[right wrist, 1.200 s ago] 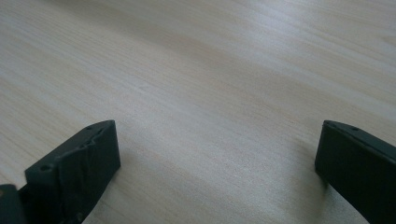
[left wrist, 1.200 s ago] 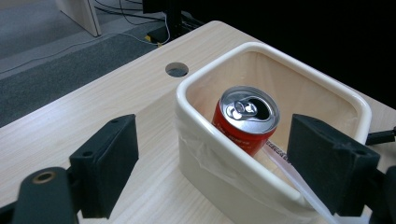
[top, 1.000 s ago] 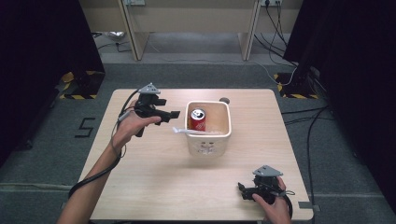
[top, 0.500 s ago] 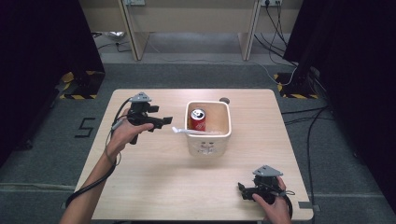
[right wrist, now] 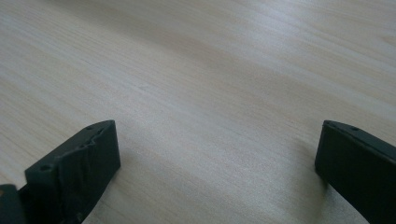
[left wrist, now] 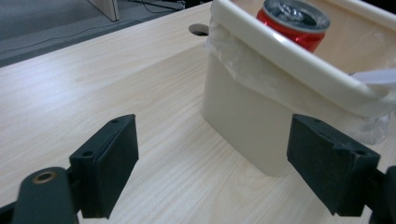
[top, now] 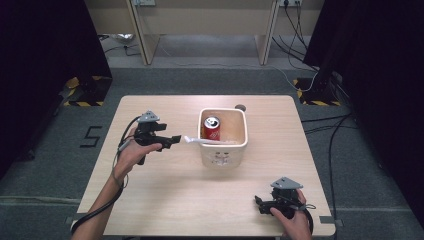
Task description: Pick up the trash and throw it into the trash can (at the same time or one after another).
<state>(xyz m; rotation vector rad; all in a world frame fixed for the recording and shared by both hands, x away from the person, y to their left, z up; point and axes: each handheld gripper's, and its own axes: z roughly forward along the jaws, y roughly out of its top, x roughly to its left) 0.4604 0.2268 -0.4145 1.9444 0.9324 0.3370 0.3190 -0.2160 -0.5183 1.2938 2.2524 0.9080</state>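
A cream plastic bin [top: 223,145] stands at the middle of the wooden table, lined with a thin clear bag whose edge sticks out to the left. A red soda can [top: 211,128] stands upright inside it at the near-left corner; the can [left wrist: 295,23] shows over the bin's rim [left wrist: 299,58] in the left gripper view. My left gripper [top: 172,139] hovers just left of the bin, open, nothing between its jaws. My right gripper [top: 259,202] rests near the table's front right edge, open over bare wood [right wrist: 210,102].
A round cable hole [top: 240,107] sits in the table [top: 150,200] behind the bin. Desk legs and cables lie on the floor beyond the far edge. Hazard-striped bases [top: 82,97] stand on the floor at the left and right.
My left gripper has drawn back to the left, away from the bin, and a little lower. The right gripper has stayed put.
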